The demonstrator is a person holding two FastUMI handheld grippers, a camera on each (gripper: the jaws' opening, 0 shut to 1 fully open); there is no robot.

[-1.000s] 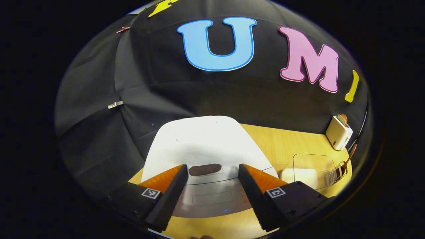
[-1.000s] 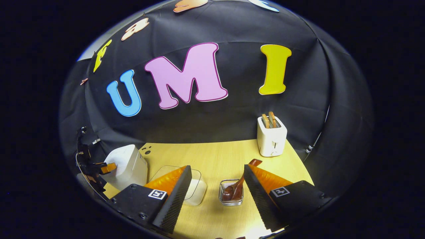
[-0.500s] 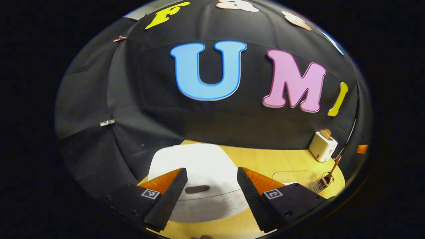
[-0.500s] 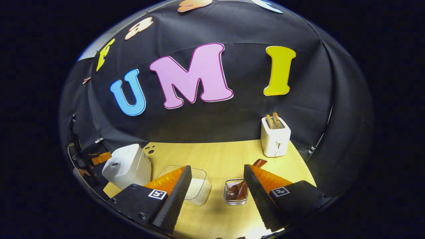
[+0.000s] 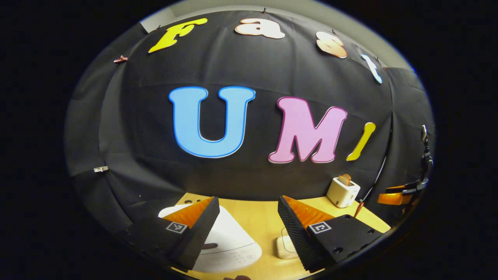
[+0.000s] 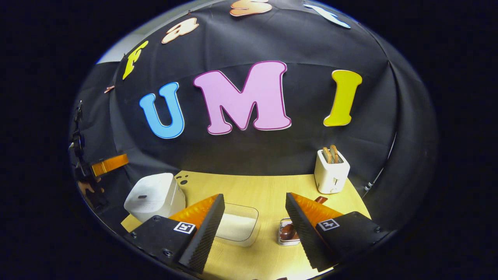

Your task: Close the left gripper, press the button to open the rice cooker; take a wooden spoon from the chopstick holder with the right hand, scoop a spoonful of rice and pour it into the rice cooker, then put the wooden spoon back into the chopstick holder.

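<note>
The white rice cooker (image 5: 229,241) sits low in the left gripper view with its lid down and its dark button (image 5: 210,245) facing me. My left gripper (image 5: 248,200) hangs open above and behind it, holding nothing. In the right gripper view the cooker (image 6: 153,196) stands at the left. The clear rice box (image 6: 237,227) lies between the fingers of my open right gripper (image 6: 255,196). A glass chopstick holder (image 6: 283,238) holds the wooden spoon (image 6: 290,231), partly hidden by the right finger.
A white toaster (image 6: 331,171) with two slices stands at the back right of the wooden table (image 6: 249,186). The left gripper (image 6: 109,164) and a hand (image 6: 91,186) show at the far left edge. The black cloth wall closes the back.
My left gripper has lifted up and back from the rice cooker, which has shrunk low in its view. The right gripper has drawn back slightly. Both stay open.
</note>
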